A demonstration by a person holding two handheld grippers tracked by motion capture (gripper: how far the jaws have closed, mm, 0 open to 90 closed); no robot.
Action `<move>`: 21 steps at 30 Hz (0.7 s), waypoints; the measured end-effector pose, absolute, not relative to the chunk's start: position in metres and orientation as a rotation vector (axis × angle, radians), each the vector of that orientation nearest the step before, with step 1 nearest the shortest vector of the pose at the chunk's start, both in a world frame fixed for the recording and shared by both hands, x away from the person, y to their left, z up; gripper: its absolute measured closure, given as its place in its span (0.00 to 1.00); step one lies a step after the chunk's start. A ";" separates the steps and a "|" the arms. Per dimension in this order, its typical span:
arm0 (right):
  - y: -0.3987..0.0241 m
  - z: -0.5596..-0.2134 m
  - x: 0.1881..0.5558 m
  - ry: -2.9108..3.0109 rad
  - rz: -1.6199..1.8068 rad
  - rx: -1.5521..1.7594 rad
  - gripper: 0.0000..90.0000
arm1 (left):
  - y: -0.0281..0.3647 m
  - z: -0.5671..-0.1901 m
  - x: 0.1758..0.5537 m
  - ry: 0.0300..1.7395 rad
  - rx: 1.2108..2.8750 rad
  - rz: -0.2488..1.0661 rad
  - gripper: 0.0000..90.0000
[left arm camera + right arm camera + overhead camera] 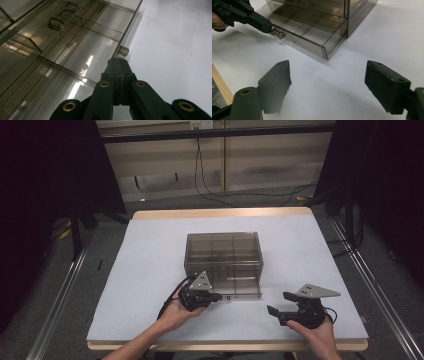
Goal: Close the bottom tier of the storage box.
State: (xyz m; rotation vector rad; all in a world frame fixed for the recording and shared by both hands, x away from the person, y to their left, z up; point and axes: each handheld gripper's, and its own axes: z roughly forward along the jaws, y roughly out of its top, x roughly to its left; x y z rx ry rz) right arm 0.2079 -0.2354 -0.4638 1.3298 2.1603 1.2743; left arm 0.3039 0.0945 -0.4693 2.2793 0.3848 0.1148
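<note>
White-topped table (150, 270), smoky clear drawer box (223, 251) standing mid-table

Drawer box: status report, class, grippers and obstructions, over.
Left gripper shut on drawer knob. Right gripper open, holding nothing. Bottom drawer pulled out. Nothing in the way.

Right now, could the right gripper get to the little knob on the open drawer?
Probably not yet. The left gripper is already shut on the knob of the drawer. The right gripper sits open nearby over bare table, so only the left one blocks it.
</note>
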 end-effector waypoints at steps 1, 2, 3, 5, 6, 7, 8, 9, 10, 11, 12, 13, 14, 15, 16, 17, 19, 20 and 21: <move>-0.235 -0.464 0.208 2.160 1.274 1.330 0.23 | 0.095 -0.469 0.304 0.385 2.279 0.115 1.00; -0.236 -0.464 0.208 2.161 1.273 1.329 0.23 | 0.094 -0.469 0.304 0.386 2.279 0.114 1.00; -0.236 -0.464 0.208 2.161 1.273 1.329 0.23 | 0.094 -0.469 0.304 0.386 2.279 0.114 1.00; -0.235 -0.464 0.208 2.162 1.274 1.332 0.23 | 0.094 -0.469 0.305 0.385 2.279 0.122 1.00; -0.236 -0.464 0.208 2.162 1.274 1.330 0.23 | 0.094 -0.471 0.305 0.389 2.257 0.119 1.00; -0.236 -0.464 0.208 2.162 1.274 1.330 0.23 | 0.094 -0.471 0.305 0.389 2.257 0.119 1.00; -0.236 -0.464 0.208 2.161 1.277 1.327 0.23 | 0.093 -0.471 0.306 0.391 2.257 0.120 1.00; -0.236 -0.464 0.208 2.160 1.278 1.328 0.23 | 0.093 -0.471 0.306 0.394 2.259 0.129 1.00; -0.236 -0.464 0.208 2.160 1.278 1.328 0.23 | 0.093 -0.470 0.306 0.409 2.263 0.130 1.00; -0.236 -0.464 0.208 2.161 1.278 1.327 0.23 | 0.093 -0.470 0.307 0.413 2.266 0.127 1.00; -0.235 -0.464 0.208 2.161 1.278 1.328 0.23 | 0.093 -0.470 0.307 0.413 2.266 0.127 1.00; -0.235 -0.463 0.208 2.162 1.278 1.326 0.23 | 0.093 -0.470 0.307 0.416 2.266 0.130 1.00; -0.235 -0.463 0.208 2.162 1.278 1.326 0.23 | 0.093 -0.470 0.307 0.416 2.266 0.130 1.00; -0.235 -0.464 0.208 2.165 1.277 1.321 0.23 | 0.093 -0.470 0.306 0.417 2.267 0.131 1.00; -0.235 -0.464 0.209 2.166 1.278 1.322 0.23 | 0.093 -0.470 0.306 0.415 2.261 0.131 1.00; -0.235 -0.464 0.209 2.166 1.278 1.322 0.23 | 0.093 -0.470 0.306 0.415 2.261 0.131 1.00; -0.234 -0.464 0.209 2.167 1.278 1.323 0.23 | 0.093 -0.469 0.306 0.415 2.275 0.138 1.00; -0.235 -0.464 0.209 2.166 1.278 1.324 0.23 | 0.093 -0.470 0.306 0.416 2.274 0.138 1.00; -0.235 -0.464 0.209 2.165 1.277 1.328 0.23 | 0.093 -0.470 0.306 0.415 2.277 0.147 1.00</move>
